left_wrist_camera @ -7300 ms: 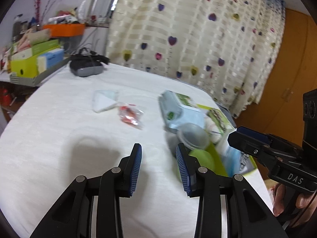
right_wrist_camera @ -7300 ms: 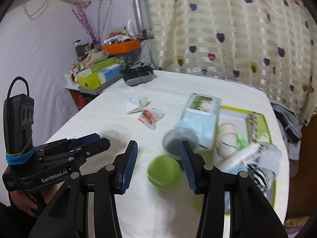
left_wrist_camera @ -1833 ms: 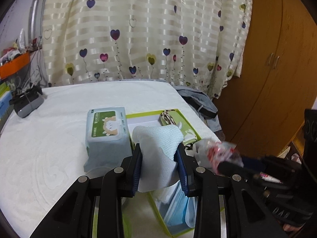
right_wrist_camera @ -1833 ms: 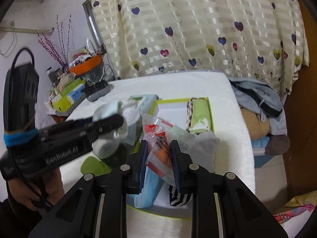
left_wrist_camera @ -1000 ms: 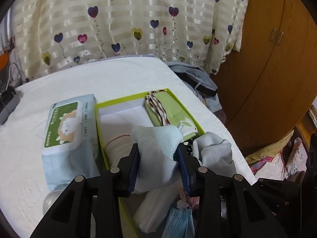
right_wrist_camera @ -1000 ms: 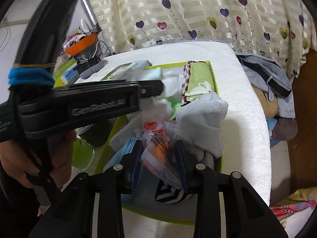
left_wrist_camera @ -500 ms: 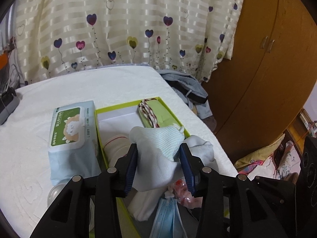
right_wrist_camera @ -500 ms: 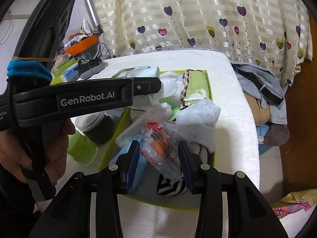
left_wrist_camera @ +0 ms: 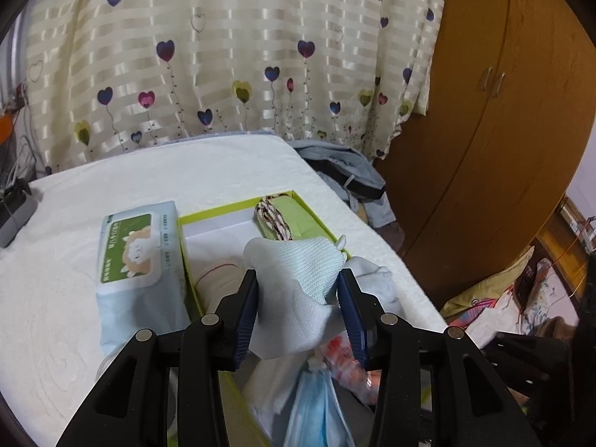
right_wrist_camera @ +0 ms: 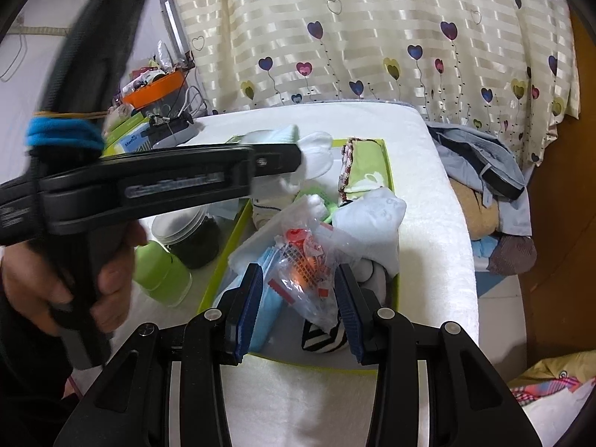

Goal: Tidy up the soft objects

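White towelling covers the table [left_wrist_camera: 67,298] under both tools. My left gripper [left_wrist_camera: 298,307] is clamped on a pale blue knit cloth [left_wrist_camera: 298,287], carried just above the green-rimmed tray [left_wrist_camera: 313,213], in my judgement to drop it among the soft items already there. My right gripper [right_wrist_camera: 298,300] has its jaws apart, with a clear snack packet [right_wrist_camera: 305,264] lying loose between them on the tray pile, apparently released. Left of the left gripper sits a wipes pack [left_wrist_camera: 132,246]; its label print is unreadable. Beyond hangs a heart-print curtain [left_wrist_camera: 223,56].
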`<state>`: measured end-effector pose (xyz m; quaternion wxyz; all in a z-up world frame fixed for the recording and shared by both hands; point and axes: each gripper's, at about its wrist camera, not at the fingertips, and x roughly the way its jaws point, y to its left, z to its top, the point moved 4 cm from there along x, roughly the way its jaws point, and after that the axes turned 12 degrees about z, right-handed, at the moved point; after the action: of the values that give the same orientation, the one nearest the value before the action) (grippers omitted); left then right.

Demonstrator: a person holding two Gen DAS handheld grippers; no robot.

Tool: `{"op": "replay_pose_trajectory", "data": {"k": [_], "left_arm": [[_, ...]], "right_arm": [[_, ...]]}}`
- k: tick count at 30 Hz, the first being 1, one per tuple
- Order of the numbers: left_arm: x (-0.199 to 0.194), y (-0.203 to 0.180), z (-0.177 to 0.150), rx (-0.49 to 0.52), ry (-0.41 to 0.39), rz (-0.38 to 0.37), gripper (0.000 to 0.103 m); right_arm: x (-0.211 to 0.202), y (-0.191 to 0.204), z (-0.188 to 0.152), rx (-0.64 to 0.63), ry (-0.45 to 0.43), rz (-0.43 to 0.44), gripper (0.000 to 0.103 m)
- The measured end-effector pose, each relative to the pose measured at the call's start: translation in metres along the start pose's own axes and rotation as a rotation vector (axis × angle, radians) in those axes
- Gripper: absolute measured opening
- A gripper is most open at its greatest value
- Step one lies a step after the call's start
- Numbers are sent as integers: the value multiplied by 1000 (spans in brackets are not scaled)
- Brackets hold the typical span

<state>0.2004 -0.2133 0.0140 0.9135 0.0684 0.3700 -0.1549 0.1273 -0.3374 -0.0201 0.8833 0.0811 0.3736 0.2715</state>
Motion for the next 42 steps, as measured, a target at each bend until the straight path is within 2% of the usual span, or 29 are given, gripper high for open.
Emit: {"op": "replay_pose_trajectory", "data": {"k": [2,4,7,16,26,32,42], "left_arm": [[10,2,0,-8,19,6,43],[15,3,0,-26,31,-15,60],[19,3,1,-32,28,-23,63],[-5,3,3,-31,-21,-34,63],[-59,7,-22,-60,-63,-47,63],[-92,8,-46,-54,-97,-3,63],[-122,23,-83,-94,-109,65,63]], "right_arm": [[-1,-3,-1,9,1,-4,41],[-1,-7,0,14,1,-9,41],[1,-10,2,16,0,-11,41],[0,-11,3,16,-10,-14,41],[-19,0,-6,16,-31,-44,42],[-29,15,-15,6,-42,-58,42],[-41,36,-29,-24,-53,-83,42]]}}
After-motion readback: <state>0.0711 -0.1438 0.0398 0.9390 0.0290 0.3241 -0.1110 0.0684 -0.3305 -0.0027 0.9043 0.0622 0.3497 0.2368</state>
